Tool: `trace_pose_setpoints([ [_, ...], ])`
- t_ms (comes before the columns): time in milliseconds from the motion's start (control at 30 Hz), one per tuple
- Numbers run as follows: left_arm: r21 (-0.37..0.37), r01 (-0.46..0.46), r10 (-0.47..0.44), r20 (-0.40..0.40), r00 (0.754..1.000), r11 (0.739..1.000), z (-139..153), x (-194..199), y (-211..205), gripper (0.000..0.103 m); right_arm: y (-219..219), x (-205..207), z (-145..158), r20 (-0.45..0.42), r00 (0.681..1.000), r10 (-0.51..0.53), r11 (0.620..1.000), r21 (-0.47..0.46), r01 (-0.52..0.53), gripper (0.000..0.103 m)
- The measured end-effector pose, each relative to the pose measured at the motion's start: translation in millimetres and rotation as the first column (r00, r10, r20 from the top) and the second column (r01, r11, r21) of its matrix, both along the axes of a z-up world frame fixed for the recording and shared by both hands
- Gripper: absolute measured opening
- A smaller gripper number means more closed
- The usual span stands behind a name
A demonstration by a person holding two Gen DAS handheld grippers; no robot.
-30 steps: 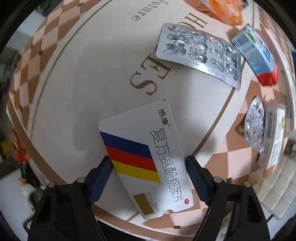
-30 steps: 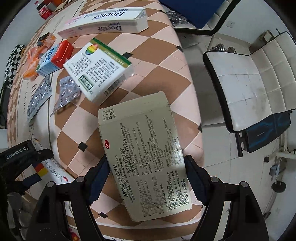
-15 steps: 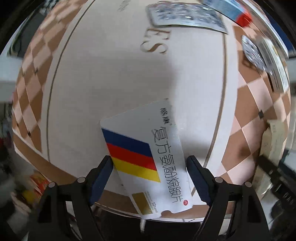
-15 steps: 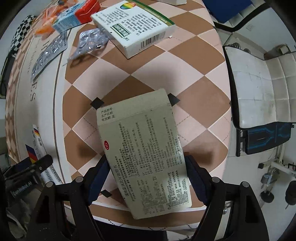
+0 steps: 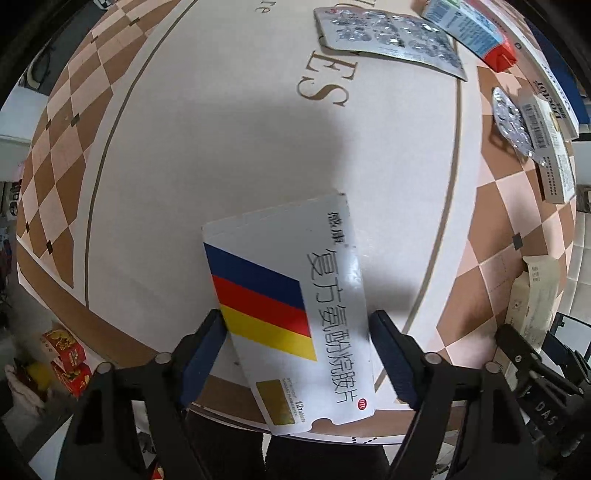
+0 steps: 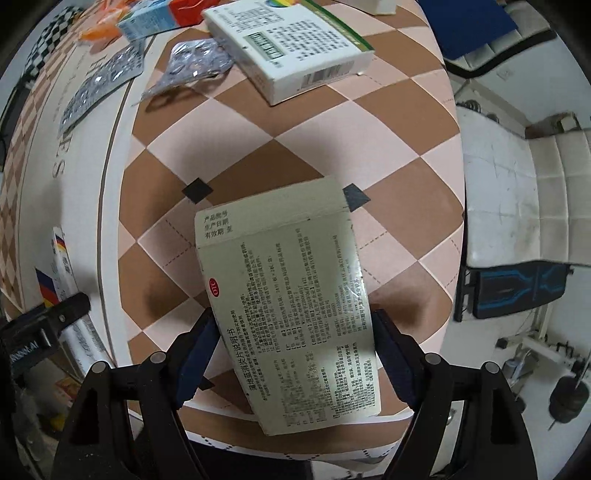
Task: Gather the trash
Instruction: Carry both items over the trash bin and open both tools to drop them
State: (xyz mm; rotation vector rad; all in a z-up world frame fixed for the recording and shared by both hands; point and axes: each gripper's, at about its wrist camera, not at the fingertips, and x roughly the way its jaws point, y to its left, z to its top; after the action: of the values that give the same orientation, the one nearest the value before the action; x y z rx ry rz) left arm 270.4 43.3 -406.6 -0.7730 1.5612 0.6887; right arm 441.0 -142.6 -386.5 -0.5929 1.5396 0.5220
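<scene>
2 flattened medicine cartons are held above the worktop (image 5: 207, 155): the striped carton (image 5: 291, 310) clamped across its width by the left gripper (image 5: 295, 339), the beige printed carton (image 6: 291, 317) by the right gripper (image 6: 293, 343). Both are judged light, thin, easily buckled.

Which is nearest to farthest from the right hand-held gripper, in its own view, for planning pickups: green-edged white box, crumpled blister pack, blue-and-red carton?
1. Green-edged white box, ahead, top centre.
2. Crumpled blister pack, just left of it.
3. Blue-and-red carton, far top left.
</scene>
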Motion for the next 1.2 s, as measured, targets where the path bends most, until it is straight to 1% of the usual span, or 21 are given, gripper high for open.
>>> trace_pose_setpoints([
  [67,0.013,0.014,-0.014,-0.003,1.000,1.000,5,3,-7,0.074,1,-4,0,0.005,1.000,0.006,1.000,0.006,-0.006,0.084],
  [167,0.029,0.040,-0.040,0.002,0.999,0.999,11,6,-9,0.074,0,-7,2,0.018,1.000,0.005,1.000,0.010,-0.006,0.080],
  [200,0.047,0.057,-0.058,0.003,0.998,0.997,14,6,-9,0.074,-1,-8,3,0.021,1.000,0.001,1.000,0.018,-0.001,0.079],
  [333,0.105,0.107,-0.110,0.022,0.994,0.989,36,14,-17,0.074,-11,-10,9,0.010,0.999,-0.037,0.998,0.048,0.036,0.078],
  [467,0.188,0.165,-0.179,0.058,0.982,0.968,66,11,-23,0.074,-17,-24,29,0.038,0.996,-0.078,0.993,0.095,0.074,0.078],
  [600,0.256,0.209,-0.242,0.102,0.965,0.944,101,2,-34,0.074,-21,-55,64,0.093,0.988,-0.125,0.977,0.185,0.106,0.078],
  [667,0.289,0.233,-0.280,0.134,0.951,0.929,120,-12,-40,0.074,-22,-72,79,0.128,0.982,-0.137,0.970,0.217,0.107,0.078],
  [700,0.301,0.242,-0.296,0.146,0.944,0.922,128,-18,-41,0.074,-23,-88,91,0.152,0.977,-0.150,0.964,0.241,0.111,0.078],
  [733,0.319,0.259,-0.322,0.163,0.933,0.912,135,-33,-39,0.074,-25,-100,100,0.164,0.973,-0.164,0.958,0.260,0.118,0.078],
  [833,0.356,0.287,-0.372,0.197,0.907,0.889,153,-65,-44,0.074,-27,-134,123,0.178,0.963,-0.200,0.943,0.303,0.140,0.078],
  [933,0.386,0.319,-0.425,0.229,0.876,0.866,170,-105,-48,0.074,-36,-186,143,0.197,0.949,-0.247,0.923,0.346,0.169,0.078],
  [1000,0.388,0.338,-0.449,0.243,0.860,0.857,176,-131,-54,0.074,-39,-223,148,0.181,0.943,-0.279,0.909,0.366,0.199,0.078],
  [1033,0.383,0.347,-0.458,0.249,0.854,0.856,173,-144,-53,0.074,-43,-233,147,0.174,0.942,-0.288,0.905,0.370,0.209,0.078],
  [1100,0.368,0.366,-0.471,0.255,0.844,0.855,169,-170,-58,0.074,-47,-269,142,0.146,0.941,-0.305,0.899,0.370,0.234,0.078],
  [1167,0.348,0.381,-0.476,0.246,0.844,0.856,160,-192,-62,0.074,-50,-300,127,0.114,0.944,-0.310,0.901,0.353,0.253,0.078],
  [1200,0.324,0.385,-0.470,0.243,0.849,0.864,150,-204,-64,0.074,-51,-313,117,0.099,0.947,-0.307,0.904,0.340,0.258,0.078],
])
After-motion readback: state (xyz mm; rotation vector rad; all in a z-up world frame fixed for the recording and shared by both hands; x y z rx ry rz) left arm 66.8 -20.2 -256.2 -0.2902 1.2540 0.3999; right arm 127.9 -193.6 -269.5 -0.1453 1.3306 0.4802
